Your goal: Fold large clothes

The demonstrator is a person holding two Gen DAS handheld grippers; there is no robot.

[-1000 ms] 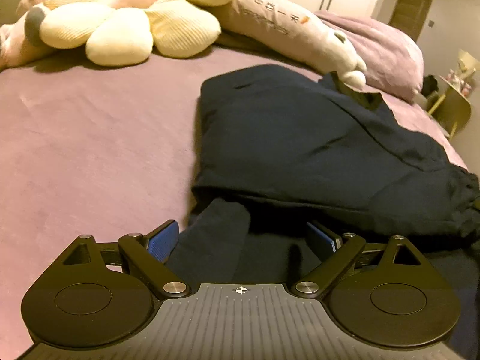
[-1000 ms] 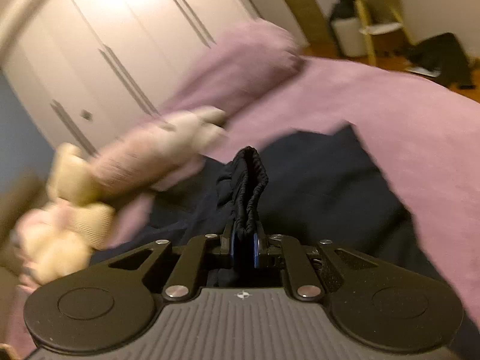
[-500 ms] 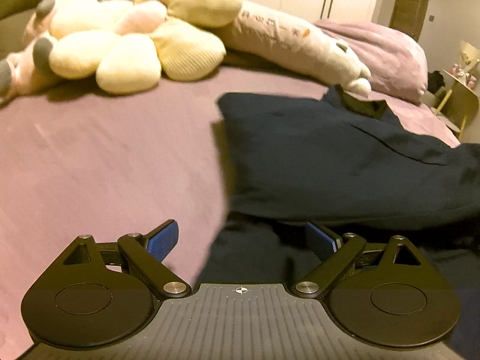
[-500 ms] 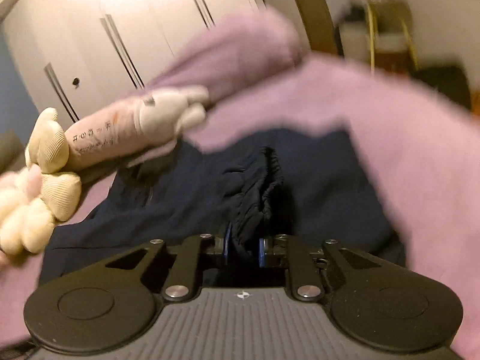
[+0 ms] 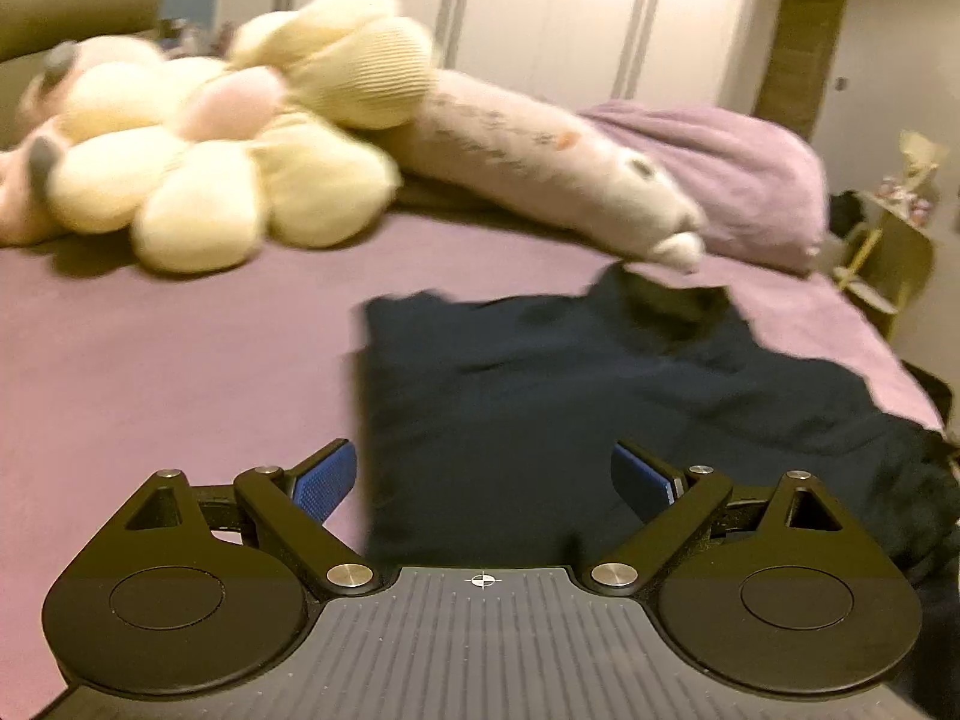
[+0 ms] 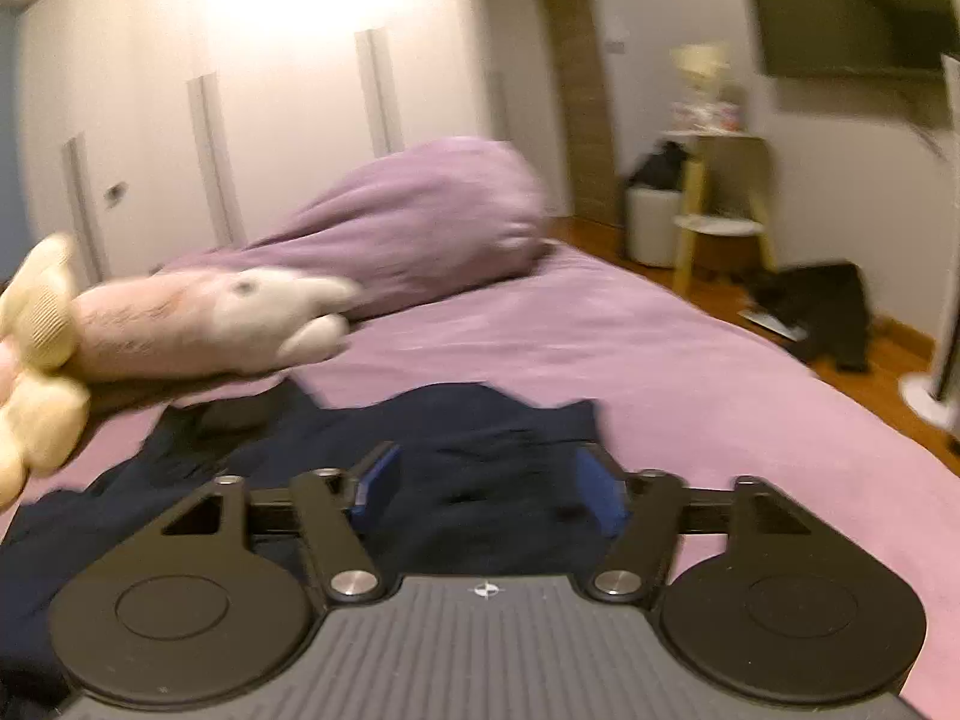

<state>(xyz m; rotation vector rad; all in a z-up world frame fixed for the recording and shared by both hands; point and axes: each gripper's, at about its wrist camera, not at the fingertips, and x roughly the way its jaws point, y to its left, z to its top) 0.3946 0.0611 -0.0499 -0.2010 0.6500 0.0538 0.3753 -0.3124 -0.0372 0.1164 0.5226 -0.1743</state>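
Note:
A dark navy garment (image 5: 570, 396) lies folded over on the purple bed (image 5: 168, 372). In the left wrist view my left gripper (image 5: 483, 483) is open and empty, hovering over the garment's near left edge. In the right wrist view the same garment (image 6: 480, 432) lies in front of and under my right gripper (image 6: 489, 495), which is open with nothing between its blue pads. The garment's near part is hidden behind both gripper bodies.
Cream and pink plush toys (image 5: 198, 138) and a long plush pillow (image 5: 540, 150) lie at the head of the bed. A purple pillow (image 6: 420, 222) sits beyond. A yellow side table (image 6: 720, 198) and dark items on the floor (image 6: 822, 312) stand past the bed's right edge.
My right gripper has opened and let go of the garment's gathered edge, which now lies flat. My left gripper stayed open and has tilted up and drawn back from the garment.

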